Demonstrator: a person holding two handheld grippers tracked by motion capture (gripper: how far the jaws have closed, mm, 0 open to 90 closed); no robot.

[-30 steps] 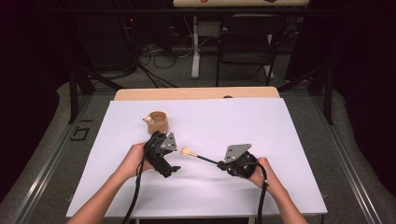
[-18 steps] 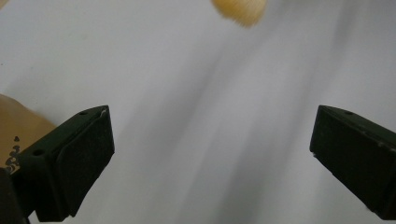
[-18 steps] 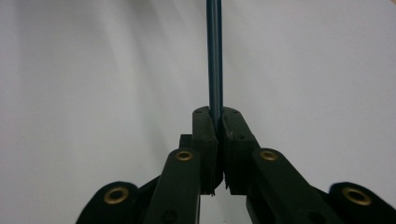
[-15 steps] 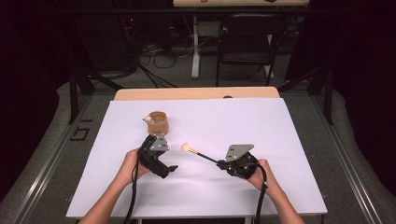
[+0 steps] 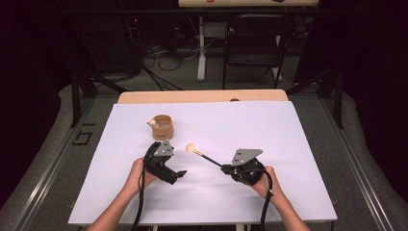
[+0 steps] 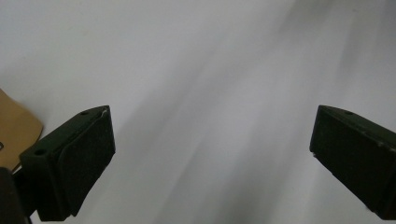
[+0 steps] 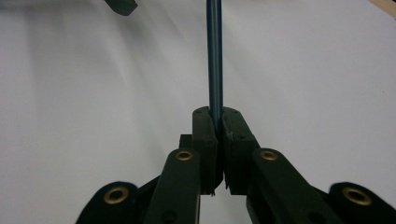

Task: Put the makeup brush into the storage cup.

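Bare white sheet (image 5: pixel 298 144) around brush (image 5: pixel 202 155), cup (image 5: pixel 162 126) well apart.

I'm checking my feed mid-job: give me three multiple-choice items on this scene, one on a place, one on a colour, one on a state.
1. Where does the wooden cup stand?
A. beyond the left tool
B. beside the right tool
C. at the table's near edge

2. What colour is the brush's head?
A. blue
B. pale cream
C. red

3. How do the left tool's jaws stand?
A. clamped on the cup
B. wide apart with nothing between
C. shut on the brush

Answers: 1 A, the high view shows it just past that tool; 2 B, the tip is pale; 3 B, bare white table shows between them.
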